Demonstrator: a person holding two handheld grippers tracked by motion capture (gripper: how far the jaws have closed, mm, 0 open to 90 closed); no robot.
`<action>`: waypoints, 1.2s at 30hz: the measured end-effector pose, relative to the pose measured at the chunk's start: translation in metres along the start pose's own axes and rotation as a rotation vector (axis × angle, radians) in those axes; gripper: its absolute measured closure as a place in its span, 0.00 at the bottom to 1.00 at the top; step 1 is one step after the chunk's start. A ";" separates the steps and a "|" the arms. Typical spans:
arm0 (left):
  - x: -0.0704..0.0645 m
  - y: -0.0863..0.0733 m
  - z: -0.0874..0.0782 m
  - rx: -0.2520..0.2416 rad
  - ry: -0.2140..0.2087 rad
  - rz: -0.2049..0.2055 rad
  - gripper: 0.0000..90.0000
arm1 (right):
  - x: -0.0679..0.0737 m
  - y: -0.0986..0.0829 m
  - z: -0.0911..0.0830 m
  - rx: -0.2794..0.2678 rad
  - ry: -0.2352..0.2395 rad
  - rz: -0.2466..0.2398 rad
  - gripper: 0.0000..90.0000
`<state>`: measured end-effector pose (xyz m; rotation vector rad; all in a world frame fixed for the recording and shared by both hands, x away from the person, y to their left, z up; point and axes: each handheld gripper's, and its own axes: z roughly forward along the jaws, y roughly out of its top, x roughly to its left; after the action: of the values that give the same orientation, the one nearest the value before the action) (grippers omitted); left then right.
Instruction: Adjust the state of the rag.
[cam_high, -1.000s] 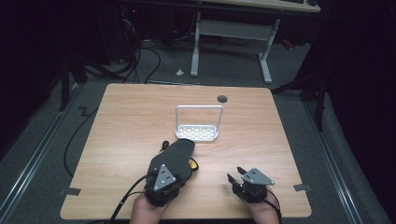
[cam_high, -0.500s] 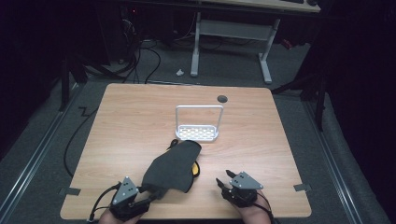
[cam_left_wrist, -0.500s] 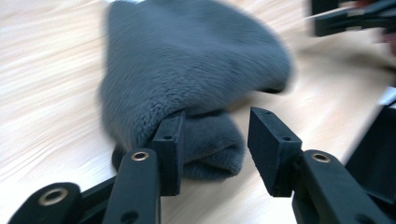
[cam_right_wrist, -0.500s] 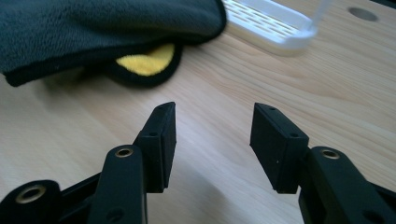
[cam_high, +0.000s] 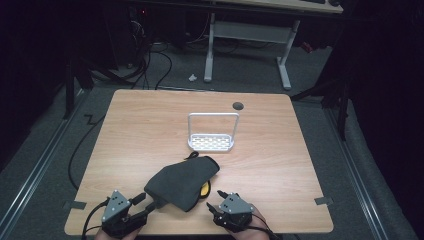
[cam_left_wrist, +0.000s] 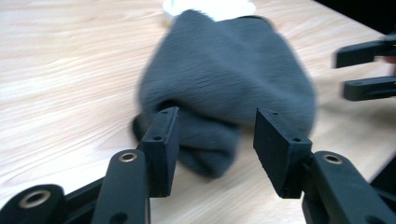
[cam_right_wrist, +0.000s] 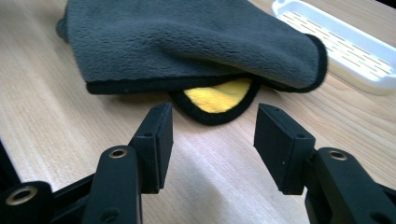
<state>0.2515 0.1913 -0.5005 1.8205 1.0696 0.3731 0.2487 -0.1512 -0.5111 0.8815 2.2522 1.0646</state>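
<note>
A dark grey cloth lies folded on the wooden table near its front edge, and a yellow underside peeks out at its right. My left gripper sits at the cloth's left corner, open, with the cloth's bunched end just ahead of its jaws. Open as well, my right gripper stands just right of the cloth. In the right gripper view the jaws face the yellow flap under the grey cloth without touching it.
A white perforated tray with an upright wire handle stands at the table's middle, just beyond the cloth; its rim appears in the right gripper view. A round cable hole lies at the back. The table's front edge runs close under both grippers.
My left gripper has drawn back from above the cloth to the front left. The cloth now lies uncovered and spread wider. My right gripper has shifted slightly left.
</note>
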 end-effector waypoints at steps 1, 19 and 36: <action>0.005 -0.001 0.002 0.003 0.009 -0.018 0.55 | -0.001 0.000 -0.001 -0.001 -0.002 0.002 0.53; -0.051 0.019 0.035 0.006 -0.245 0.100 0.87 | 0.014 0.001 0.014 0.041 0.109 -0.003 0.62; -0.047 0.010 0.036 0.023 -0.283 0.066 0.72 | 0.005 -0.006 0.012 0.072 0.129 0.062 0.52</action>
<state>0.2535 0.1313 -0.5011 1.8671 0.8219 0.1358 0.2510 -0.1448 -0.5232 0.9423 2.3968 1.1020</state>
